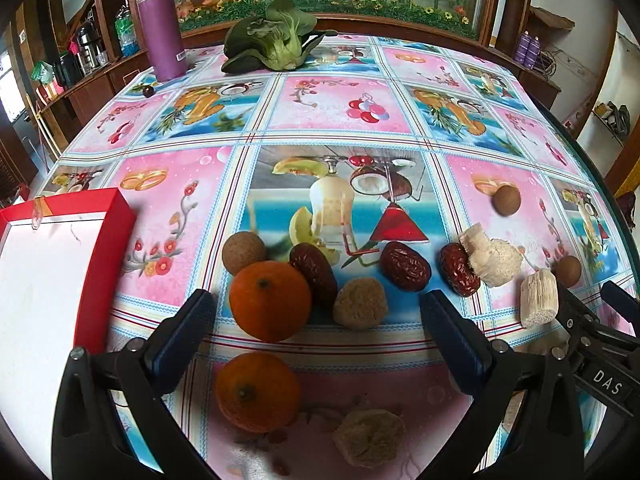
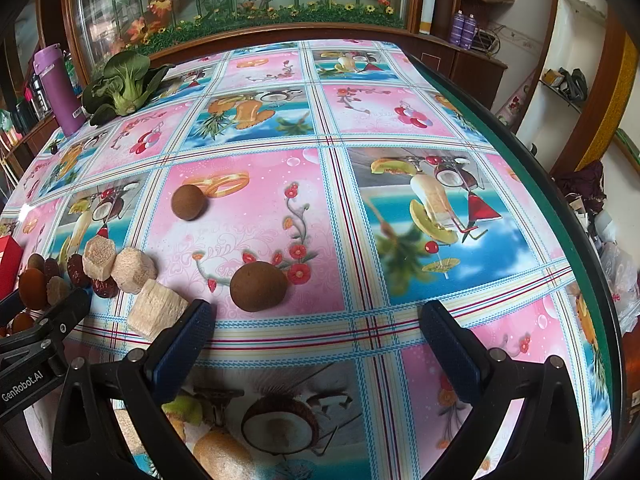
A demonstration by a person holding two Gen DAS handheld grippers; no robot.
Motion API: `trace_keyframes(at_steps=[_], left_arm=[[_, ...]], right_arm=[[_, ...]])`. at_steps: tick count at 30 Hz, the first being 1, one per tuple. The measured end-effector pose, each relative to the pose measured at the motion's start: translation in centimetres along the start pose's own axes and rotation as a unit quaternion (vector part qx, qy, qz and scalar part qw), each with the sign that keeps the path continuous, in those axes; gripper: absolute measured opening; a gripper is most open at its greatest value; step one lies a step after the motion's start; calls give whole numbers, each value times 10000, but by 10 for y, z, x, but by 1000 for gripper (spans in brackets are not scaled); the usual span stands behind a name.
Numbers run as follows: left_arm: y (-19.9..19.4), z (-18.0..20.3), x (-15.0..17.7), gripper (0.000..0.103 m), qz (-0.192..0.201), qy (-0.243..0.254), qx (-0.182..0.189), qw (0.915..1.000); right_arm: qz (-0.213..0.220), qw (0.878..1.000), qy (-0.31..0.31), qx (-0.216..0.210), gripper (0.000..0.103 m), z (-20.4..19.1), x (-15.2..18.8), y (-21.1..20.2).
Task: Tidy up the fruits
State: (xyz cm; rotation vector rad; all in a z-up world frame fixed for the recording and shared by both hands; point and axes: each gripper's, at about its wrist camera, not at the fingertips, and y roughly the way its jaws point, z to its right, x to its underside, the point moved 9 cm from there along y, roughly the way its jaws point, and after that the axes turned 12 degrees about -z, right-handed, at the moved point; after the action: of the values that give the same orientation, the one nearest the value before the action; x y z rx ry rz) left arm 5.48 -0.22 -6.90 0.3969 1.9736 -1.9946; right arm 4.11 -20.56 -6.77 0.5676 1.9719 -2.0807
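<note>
Two oranges (image 1: 270, 300), glossy, dimpled; three wrinkled red dates (image 1: 405, 266) at 2 o'clock. Left gripper (image 1: 318, 308) and right gripper (image 2: 316, 316) jaws wide, empty.

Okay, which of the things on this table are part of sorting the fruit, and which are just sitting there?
For the job: orange, red dates, brown longans, pale sugarcane chunks, red box.

Lying about: bok choy, purple flask, patterned tablecloth.
</note>
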Motion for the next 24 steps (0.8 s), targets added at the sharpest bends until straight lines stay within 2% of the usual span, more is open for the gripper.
trace_keyframes(at_steps=[24], left_arm=[[0, 0, -1, 103, -4, 1, 1, 10000]], right_arm=[[-4, 10000, -1, -1, 103, -1, -1, 1]])
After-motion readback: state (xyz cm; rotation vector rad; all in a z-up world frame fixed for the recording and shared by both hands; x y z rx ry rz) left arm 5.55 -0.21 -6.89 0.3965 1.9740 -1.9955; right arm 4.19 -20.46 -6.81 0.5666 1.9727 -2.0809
